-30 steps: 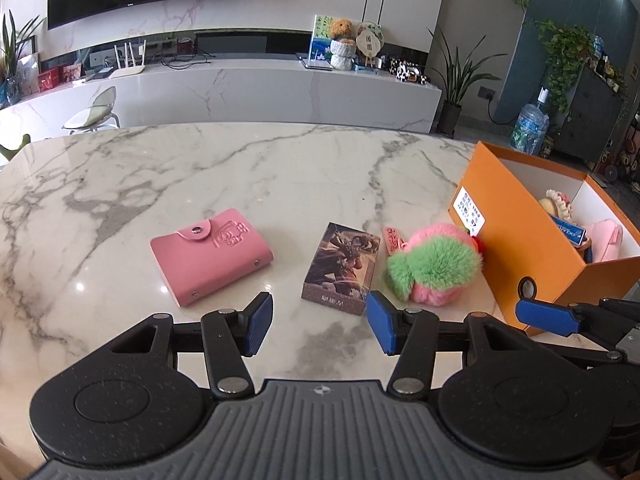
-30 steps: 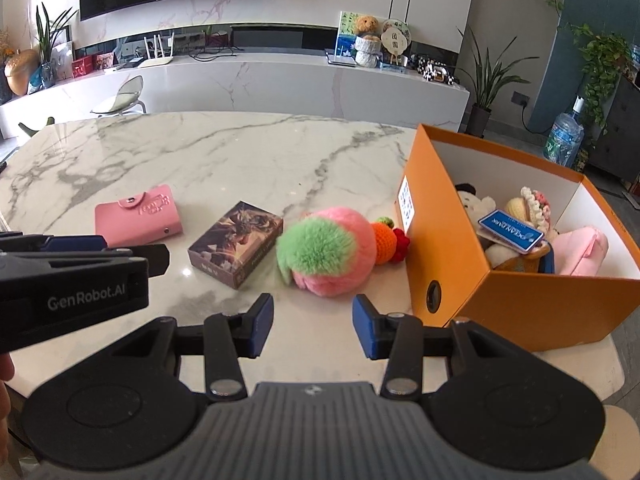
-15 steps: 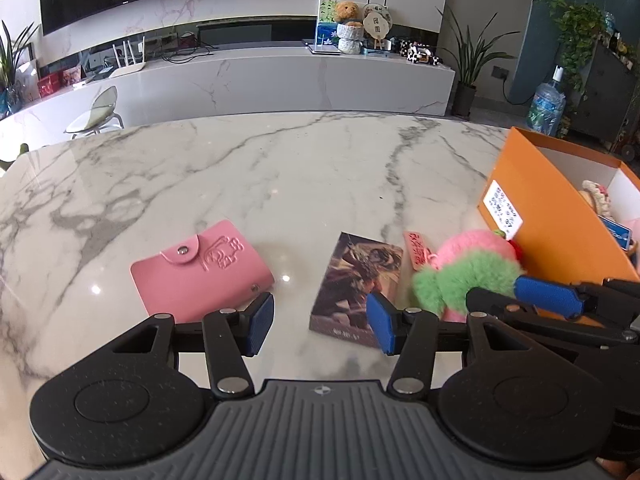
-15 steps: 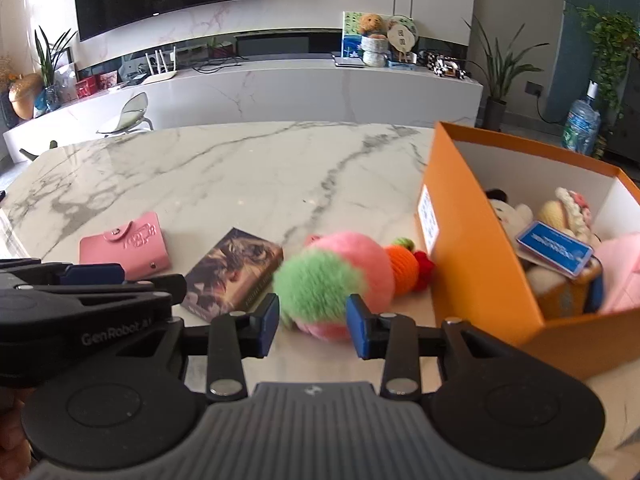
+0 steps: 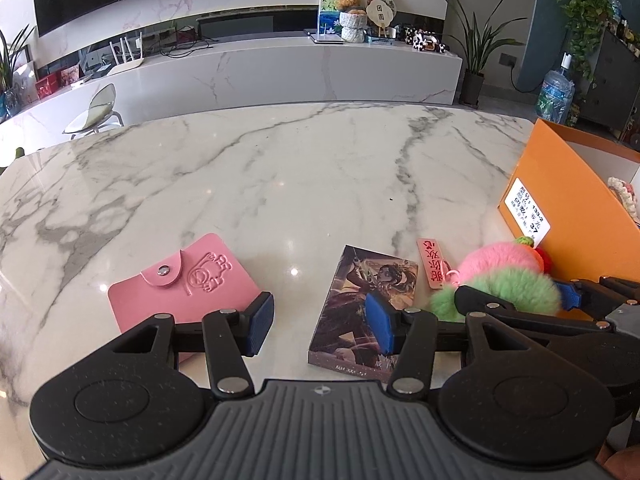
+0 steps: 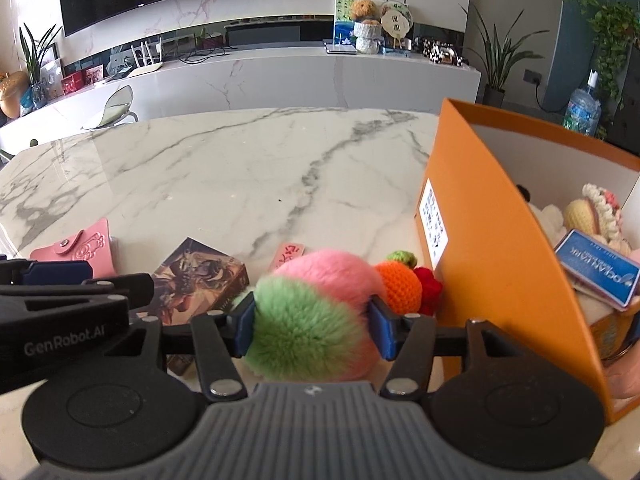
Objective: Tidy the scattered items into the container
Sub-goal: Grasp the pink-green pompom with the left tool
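A pink and green fluffy plush ball (image 6: pixel 316 316) lies on the marble table next to the orange box (image 6: pixel 500 248). My right gripper (image 6: pixel 314 324) is open, its jaws on either side of the plush ball, blue pads at the fur. The ball also shows in the left wrist view (image 5: pixel 500 280), with its red tag (image 5: pixel 434 258). My left gripper (image 5: pixel 320 322) is open and empty, low over the table between a pink card wallet (image 5: pixel 180 284) and a dark illustrated card box (image 5: pixel 360 300). The orange box (image 5: pixel 572 216) holds soft toys and a blue card.
An orange and red crochet fruit (image 6: pixel 404 286) hangs at the plush ball's far side, against the box wall. The marble table (image 5: pixel 300 176) stretches away beyond the items. A white counter and a chair stand behind the table.
Both grippers have moved forward and down. The right gripper's jaws now flank the plush ball. The left gripper is now closer to the wallet and card box.
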`<state>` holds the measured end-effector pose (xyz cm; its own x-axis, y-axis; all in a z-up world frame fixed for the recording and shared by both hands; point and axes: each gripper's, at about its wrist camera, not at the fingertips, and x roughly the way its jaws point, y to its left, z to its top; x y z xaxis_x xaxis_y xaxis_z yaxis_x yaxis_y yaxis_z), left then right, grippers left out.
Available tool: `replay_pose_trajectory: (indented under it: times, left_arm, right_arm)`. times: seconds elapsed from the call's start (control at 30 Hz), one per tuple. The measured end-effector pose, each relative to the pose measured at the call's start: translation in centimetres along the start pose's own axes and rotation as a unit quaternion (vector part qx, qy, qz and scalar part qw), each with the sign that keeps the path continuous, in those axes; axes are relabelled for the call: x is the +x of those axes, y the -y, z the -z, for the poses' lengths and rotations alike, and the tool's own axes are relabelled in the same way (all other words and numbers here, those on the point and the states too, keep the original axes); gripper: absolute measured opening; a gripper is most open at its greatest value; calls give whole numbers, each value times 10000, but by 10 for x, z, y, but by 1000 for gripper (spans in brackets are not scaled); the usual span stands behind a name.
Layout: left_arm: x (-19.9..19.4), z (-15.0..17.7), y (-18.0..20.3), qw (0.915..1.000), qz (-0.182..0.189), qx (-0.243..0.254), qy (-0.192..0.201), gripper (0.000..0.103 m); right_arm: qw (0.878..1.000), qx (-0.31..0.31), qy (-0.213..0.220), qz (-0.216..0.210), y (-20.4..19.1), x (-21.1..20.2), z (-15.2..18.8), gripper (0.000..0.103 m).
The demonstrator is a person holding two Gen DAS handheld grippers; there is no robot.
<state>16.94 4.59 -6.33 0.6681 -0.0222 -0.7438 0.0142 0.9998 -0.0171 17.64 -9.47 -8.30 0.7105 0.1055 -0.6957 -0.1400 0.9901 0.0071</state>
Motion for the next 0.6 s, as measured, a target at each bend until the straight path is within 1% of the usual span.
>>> replay_pose_trajectory:
  times: [0.07,0.27,0.3,0.33,0.37,0.4,0.47,0.6]
  left_arm:
    - [2,0,1,10000,-22,5,-23,59]
    - [-1,-1,5,10000,-16,53,0,59]
    - [-3,-1,6,10000,-15,64,18,59]
    - [-7,-1,7,10000,-20,83,48,59]
    - [-10,-1,9,9999,-25,101,78,59]
    - [-13,-1,11,9999,-29,120,108,59]
    - [-20,-1,14,9997,-11,164,158,59]
    - [-35,3,26,9992,53,307,247,59]
  right_arm:
    - [10000,15,-9,-33,1,4,1,59]
    - [9998,-138,114,-89,-1,-1,1,47]
    - [9997,-168,149,-95,-2,-5,1,38]
    - [9995,-223,194,-98,-2,-9,1,34]
    - [9993,-278,239,-100,-3,-14,1,25]
    - [9990,-331,277,-106,-3,-19,1,13]
    - [9989,-372,246,-145,-4,-28,3,6]
    - [9993,-262,144,-235,3,-45,13,3]
